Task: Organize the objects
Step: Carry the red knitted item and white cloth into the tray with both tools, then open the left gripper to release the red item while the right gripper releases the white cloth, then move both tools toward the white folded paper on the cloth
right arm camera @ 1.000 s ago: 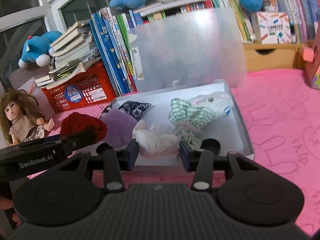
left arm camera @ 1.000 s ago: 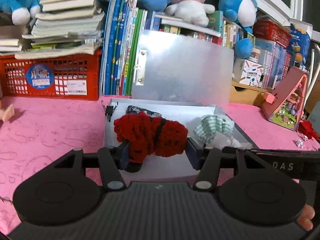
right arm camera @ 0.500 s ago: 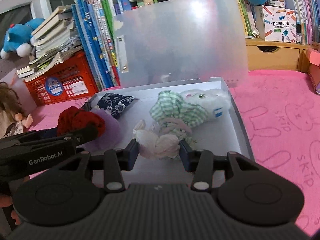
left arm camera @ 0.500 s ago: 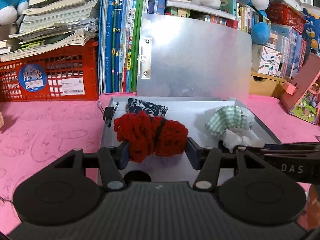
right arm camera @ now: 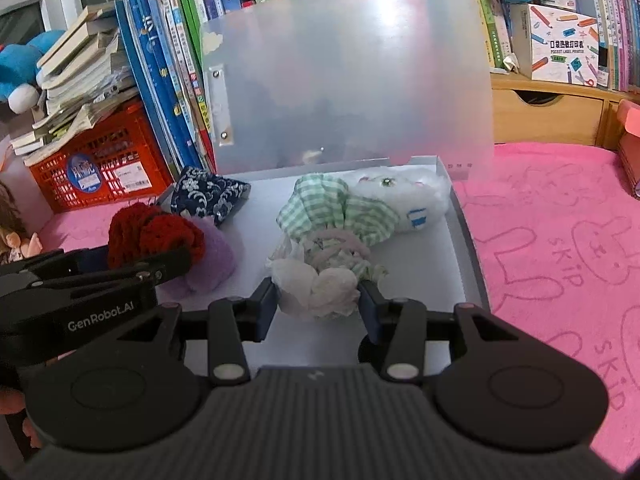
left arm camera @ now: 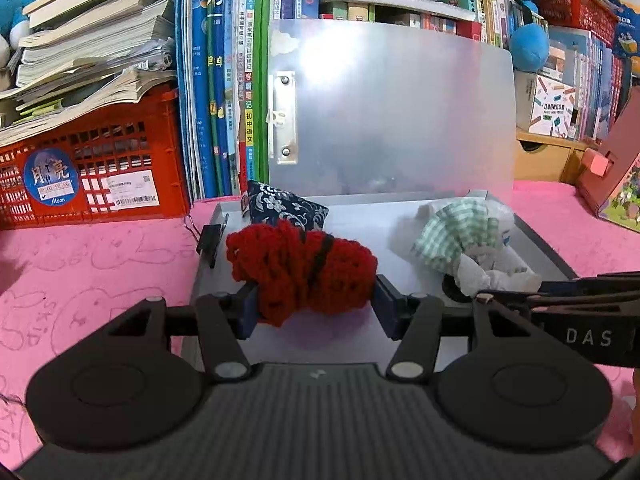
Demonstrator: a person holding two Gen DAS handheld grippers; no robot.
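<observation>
My left gripper (left arm camera: 314, 304) is shut on a red knitted bundle (left arm camera: 300, 268) with a purple part beneath it (right arm camera: 208, 256), held over the front left of the grey box (left arm camera: 536, 240). My right gripper (right arm camera: 318, 306) is shut on a white cloth bundle (right arm camera: 316, 286), held over the front middle of the box (right arm camera: 460, 232). In the box lie a dark blue floral pouch (right arm camera: 208, 196), a green checked cloth (right arm camera: 336, 212) and a white plush toy (right arm camera: 404, 196). The box's frosted lid (right arm camera: 348, 80) stands open at the back.
A red crate (left arm camera: 92, 172) under stacked books stands at the left, upright books (left arm camera: 224, 80) behind the box. A black binder clip (left arm camera: 208, 240) sits on the box's left rim. A doll (right arm camera: 12, 224) is far left. A wooden drawer unit (right arm camera: 548, 112) stands at the right.
Both grippers moved forward and lower over the box, still holding their bundles. The box contents now look larger and closer.
</observation>
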